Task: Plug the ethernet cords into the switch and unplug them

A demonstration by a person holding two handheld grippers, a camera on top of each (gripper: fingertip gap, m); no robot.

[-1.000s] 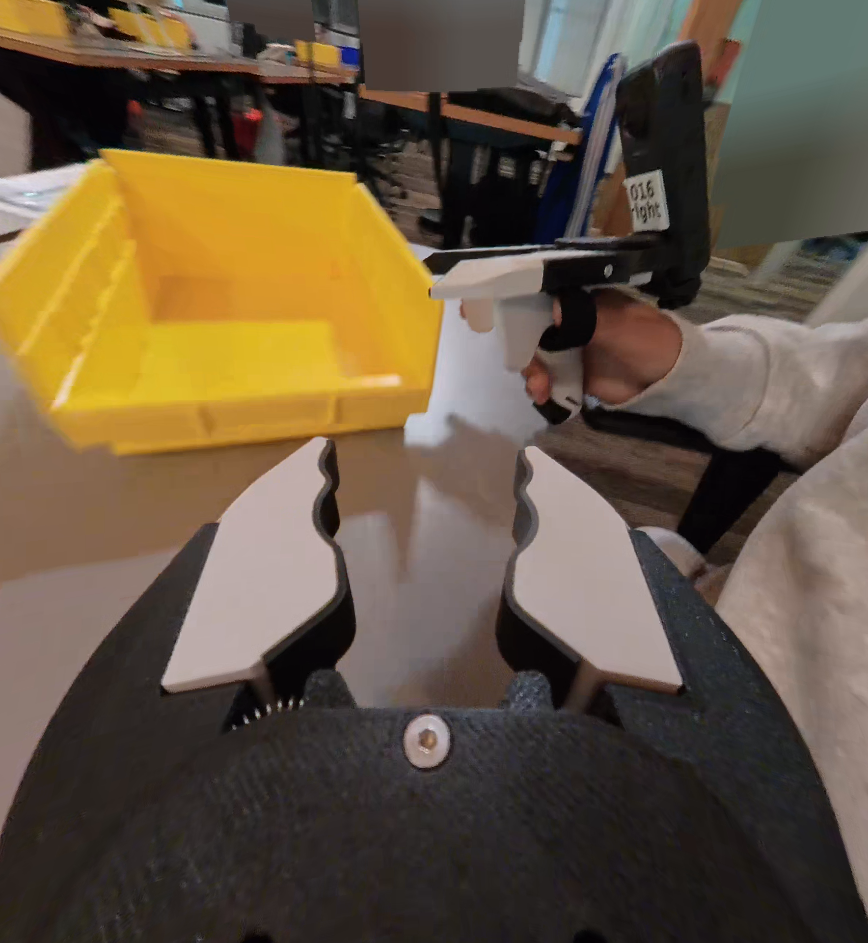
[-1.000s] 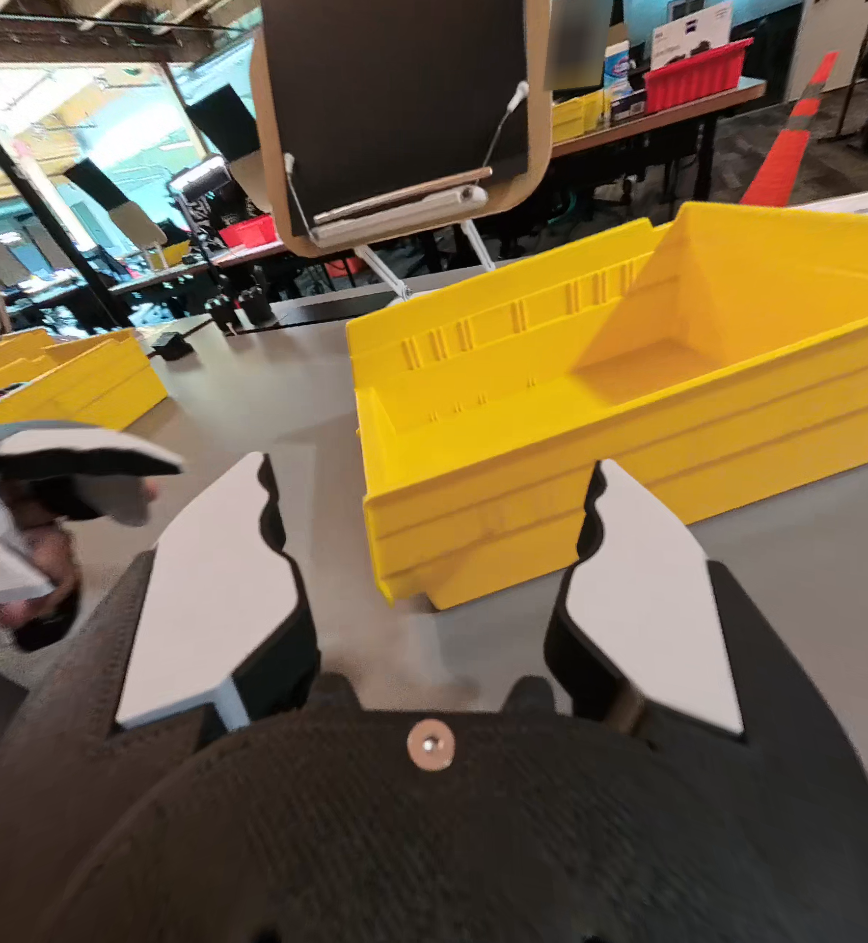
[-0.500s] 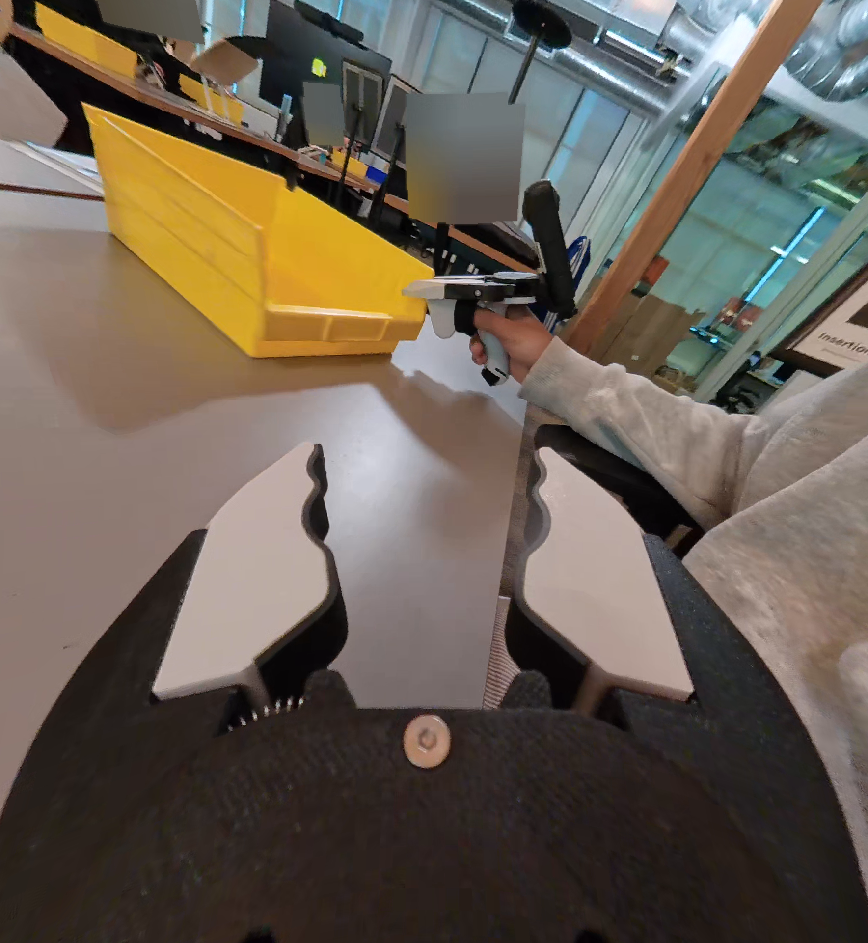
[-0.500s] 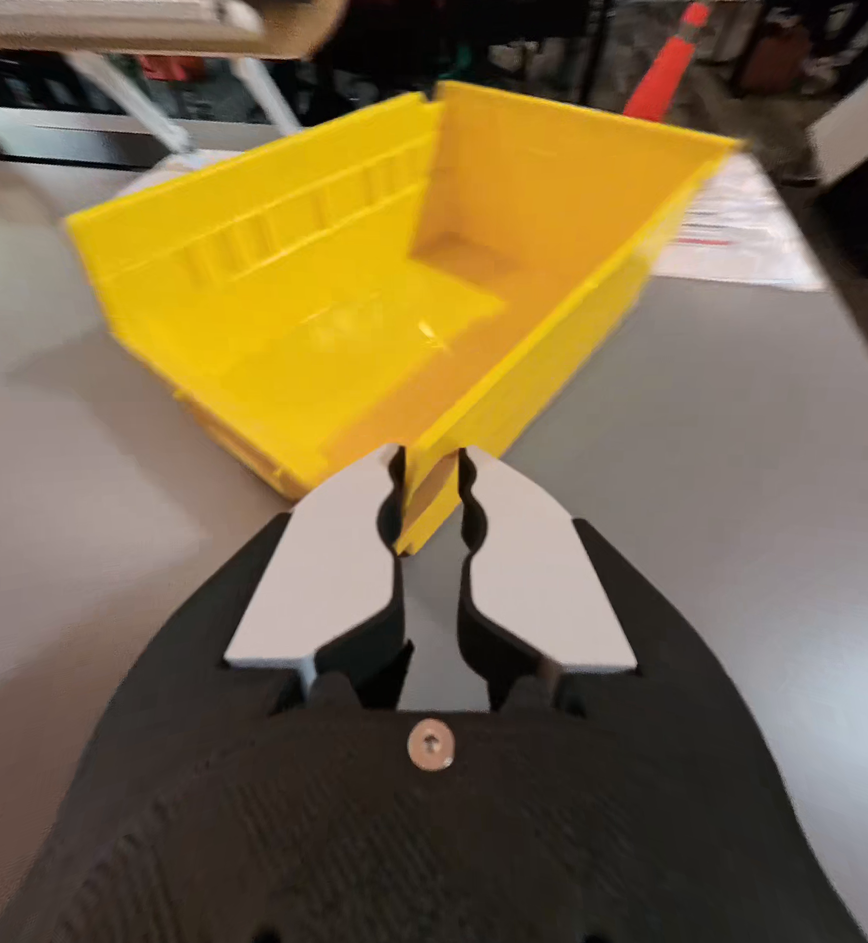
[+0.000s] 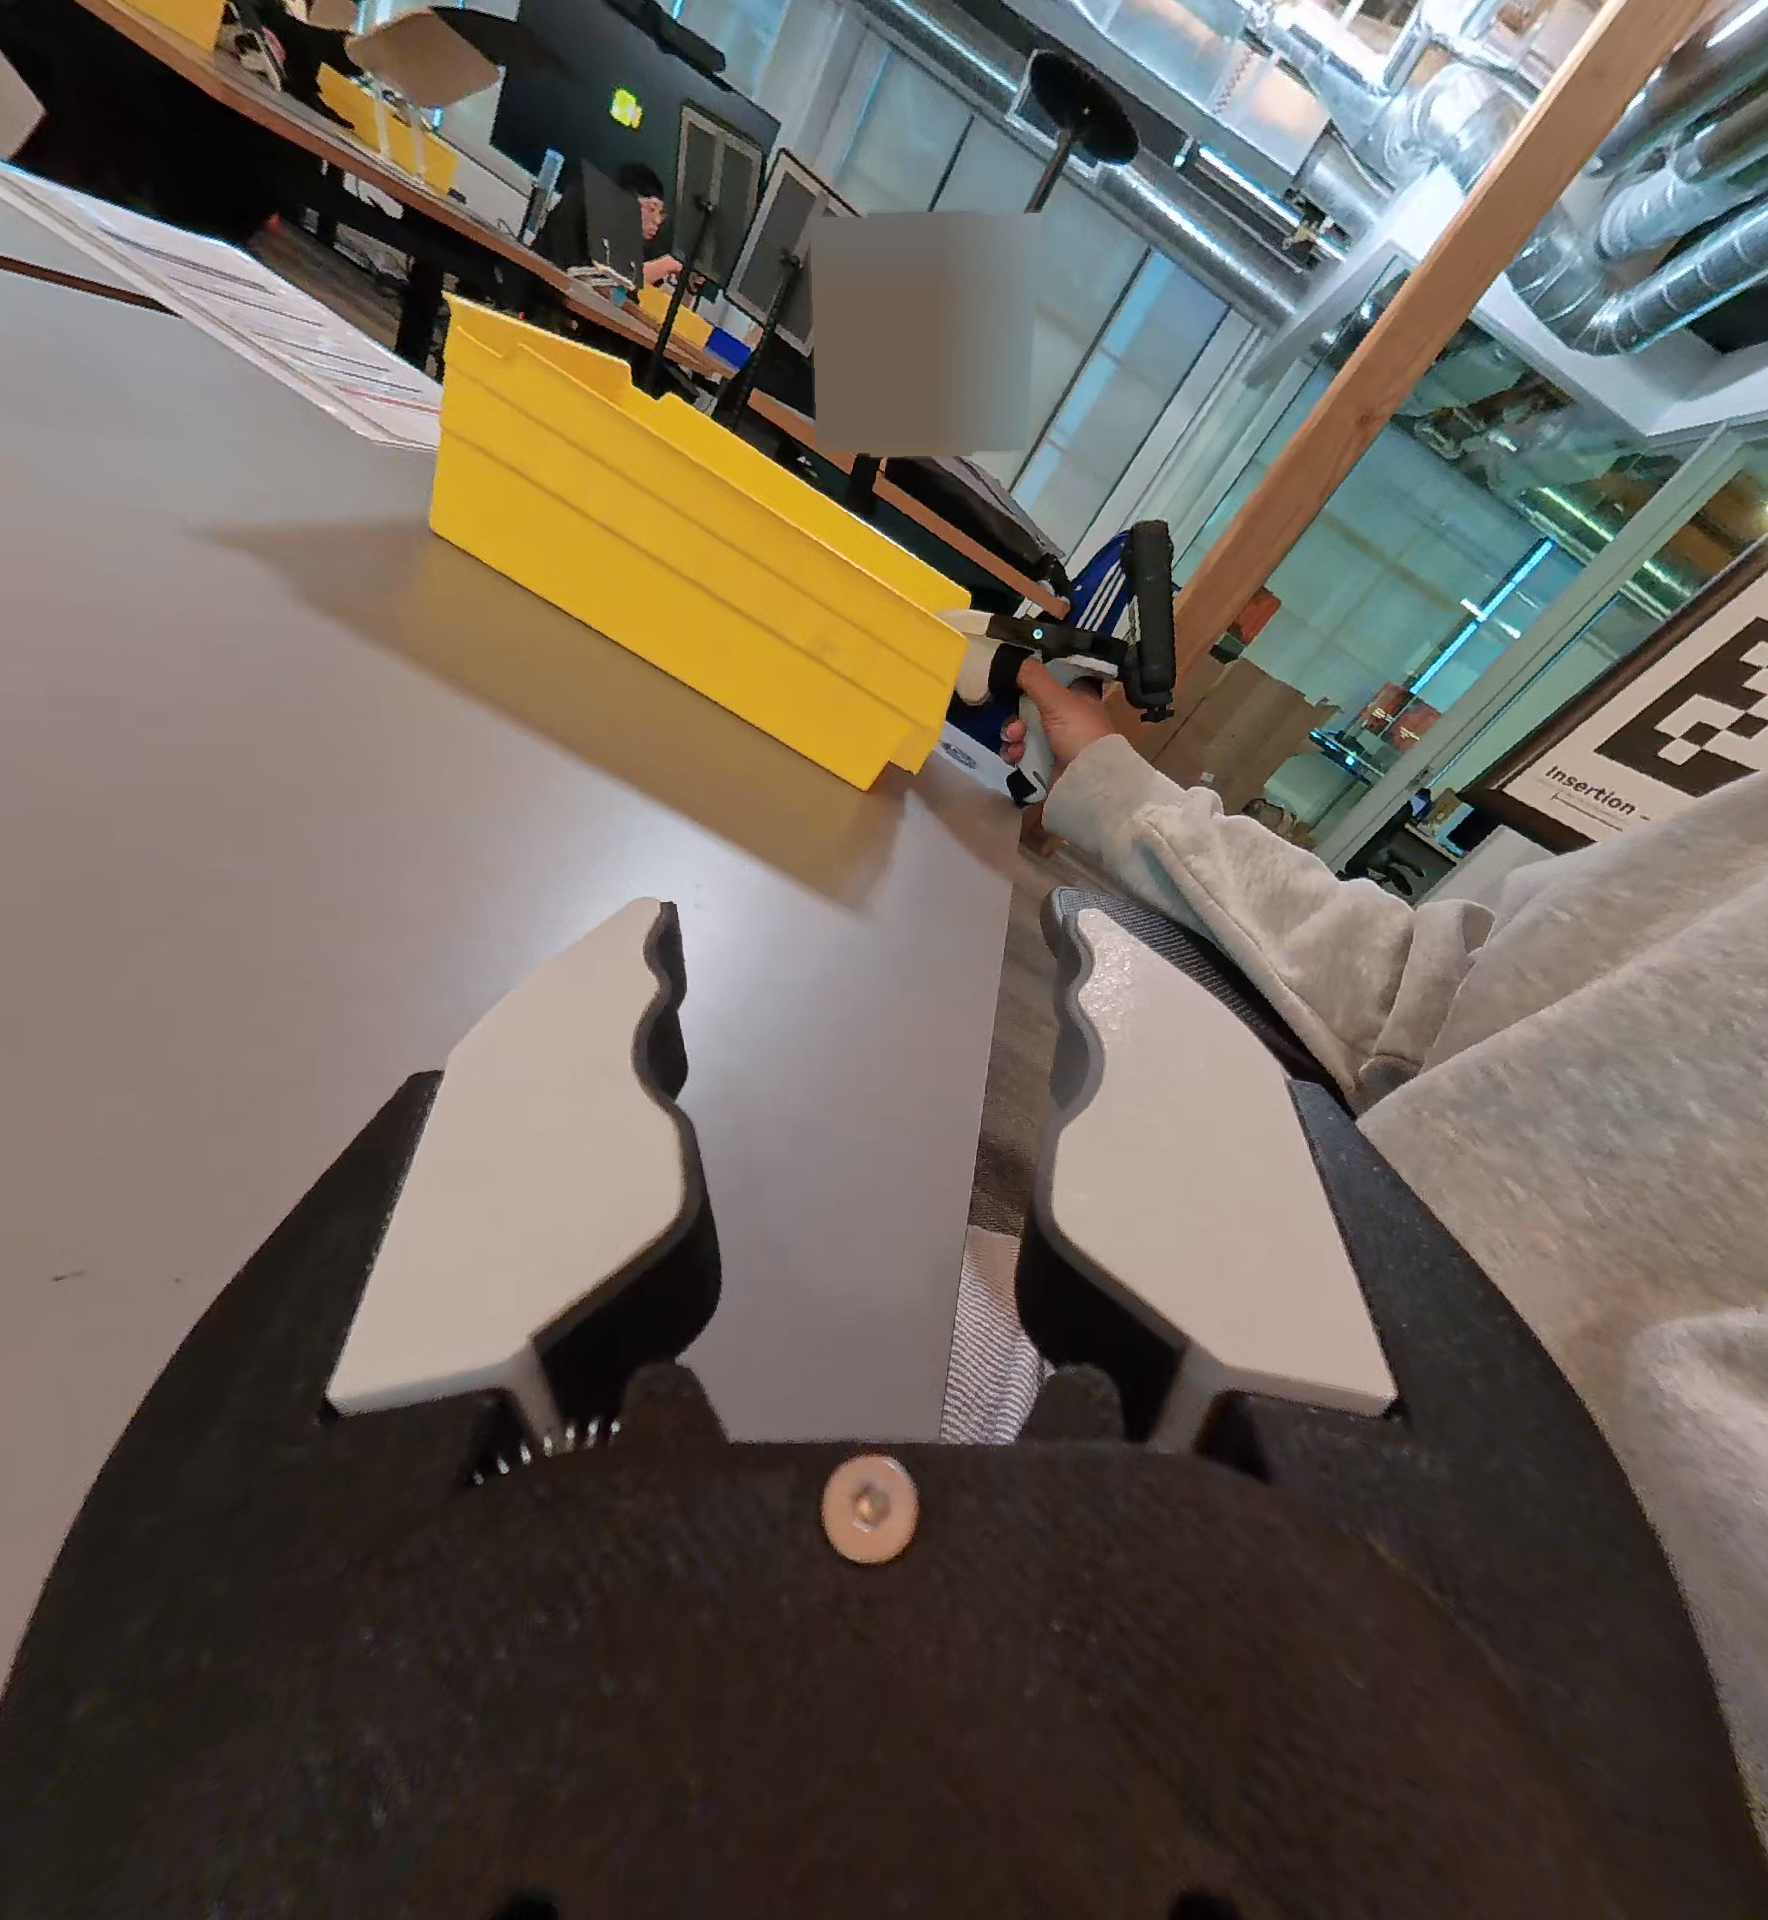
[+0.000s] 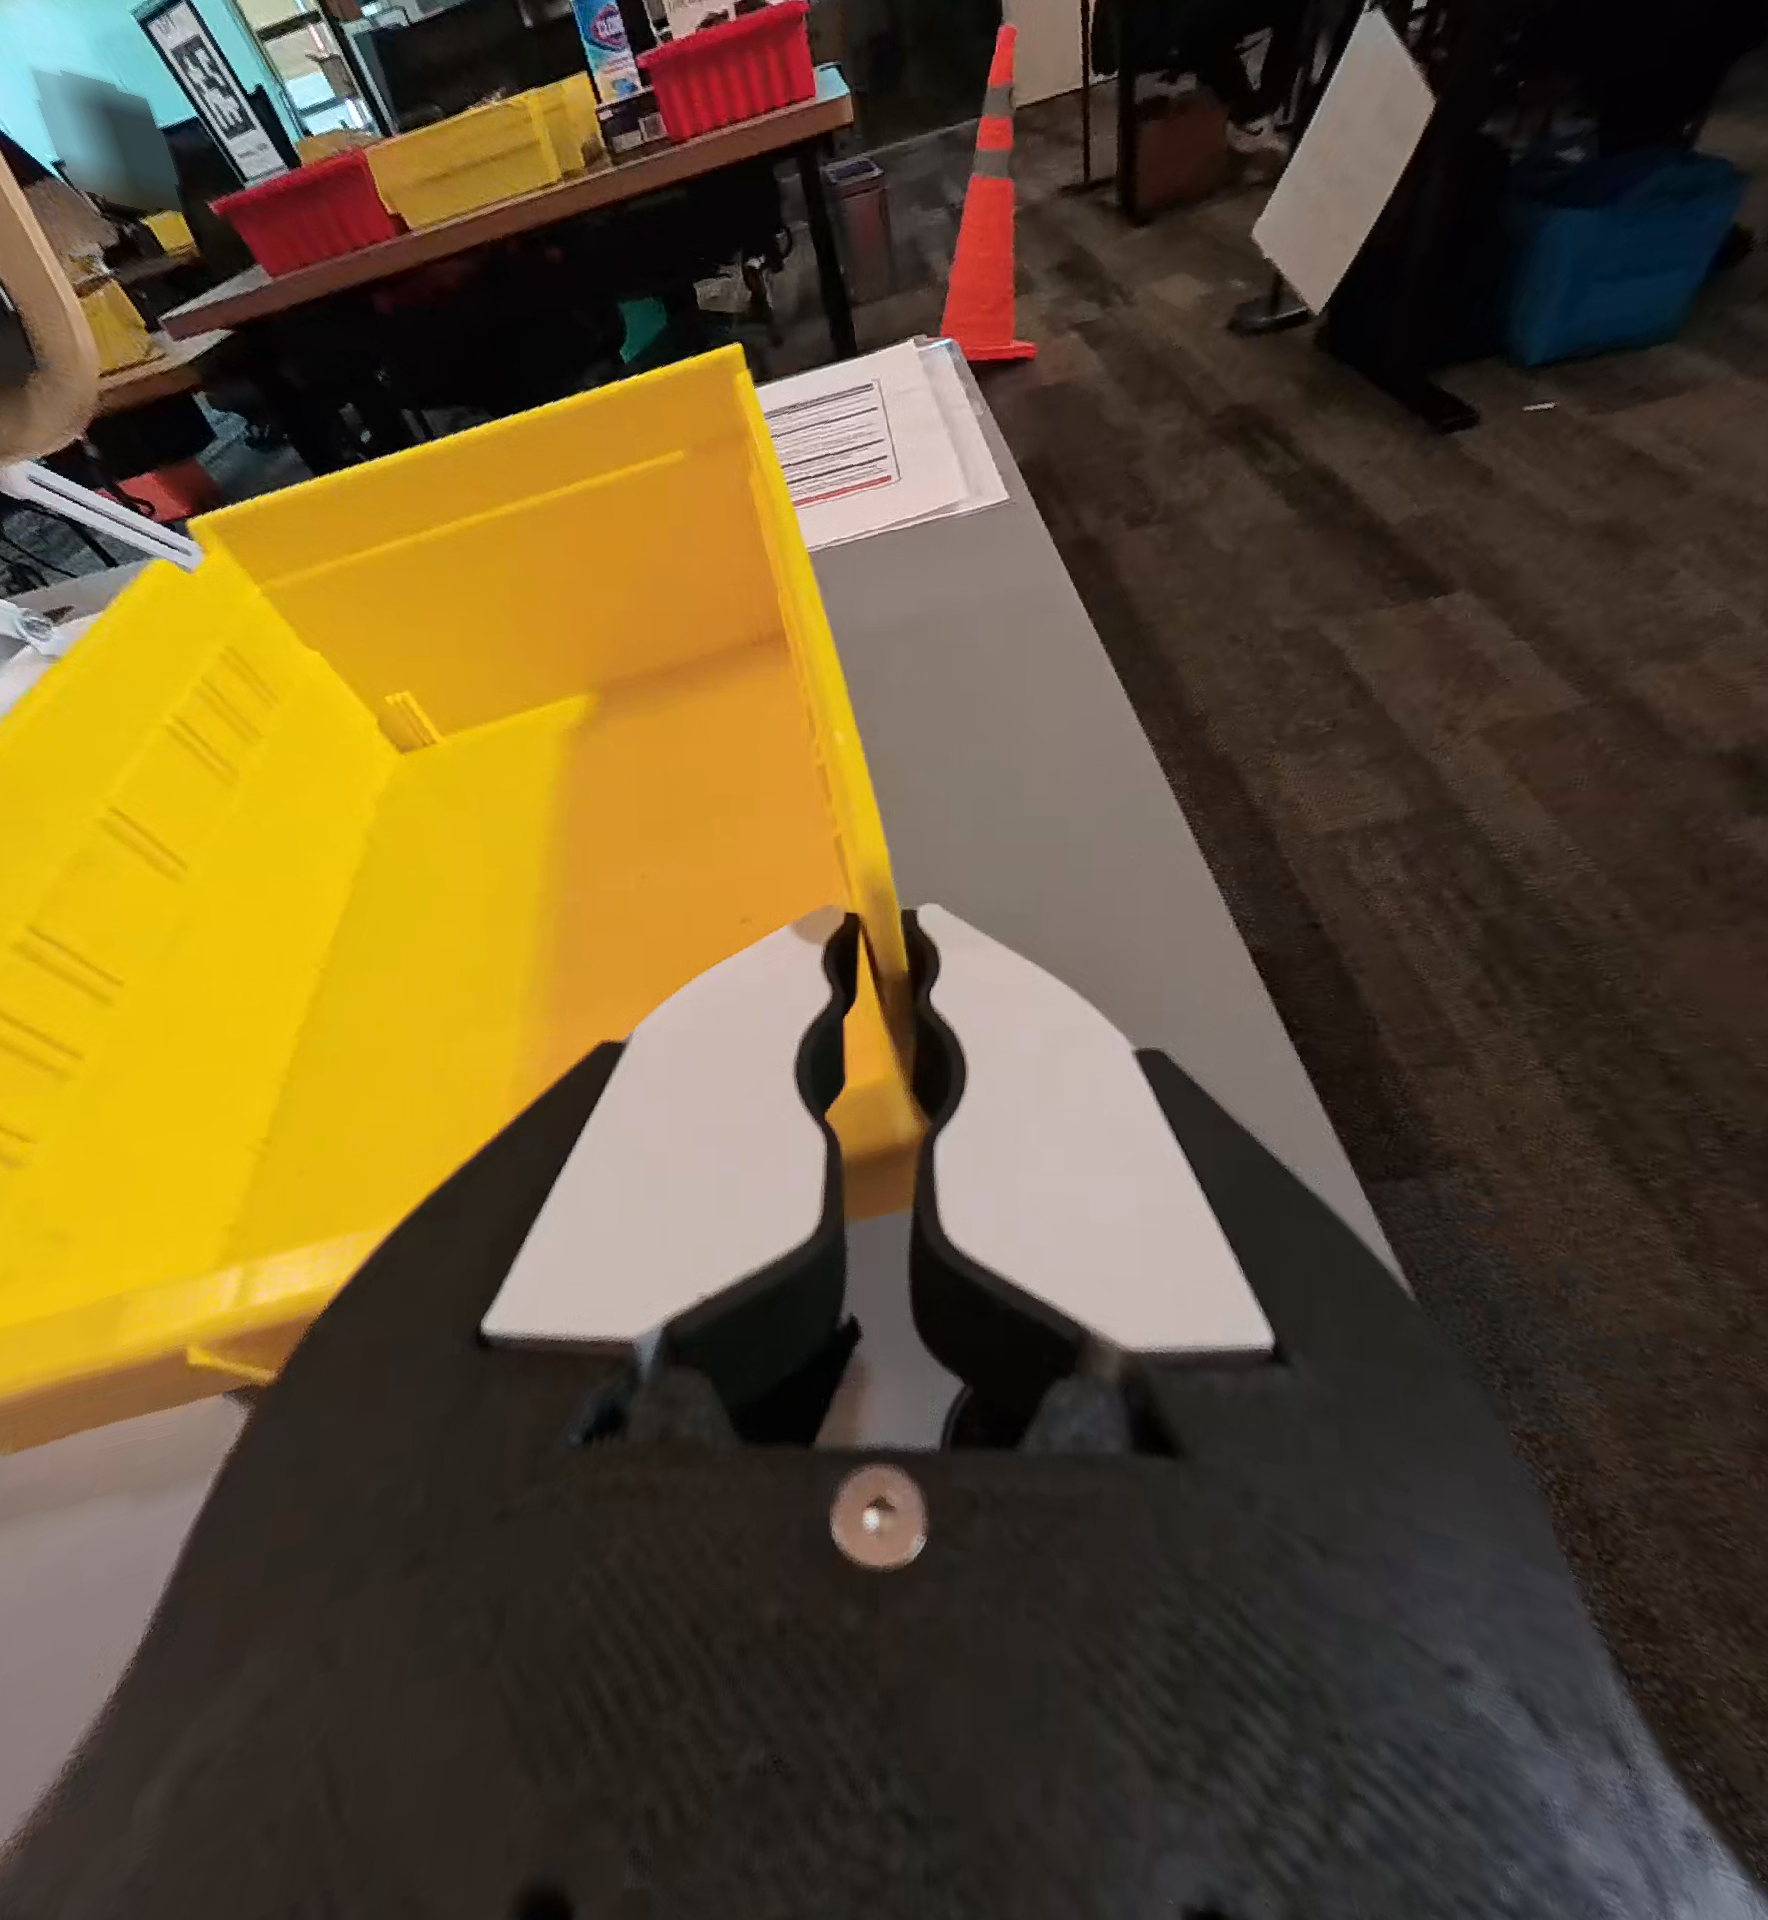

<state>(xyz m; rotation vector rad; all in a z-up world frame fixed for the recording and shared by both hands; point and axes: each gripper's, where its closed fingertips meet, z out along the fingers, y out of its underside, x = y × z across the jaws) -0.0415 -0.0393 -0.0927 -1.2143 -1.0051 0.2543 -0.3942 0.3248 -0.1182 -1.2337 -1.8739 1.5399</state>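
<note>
No ethernet cord or switch shows in either view. A yellow plastic bin, empty, stands on the grey table. My right gripper is shut on the bin's right side wall near its front corner. In the left wrist view the bin is farther off, with the right gripper at its near corner, held by a hand. My left gripper is open and empty, low over the table's near edge.
A printed sheet lies on the table behind the bin. The table edge runs just right of the bin, with carpet floor beyond. A person's grey sleeve crosses at the right. An orange cone and tables with bins stand behind.
My right gripper swung over to the bin's right side and went from wide open to shut on its wall. My left gripper stayed open and now sees the bin from farther away.
</note>
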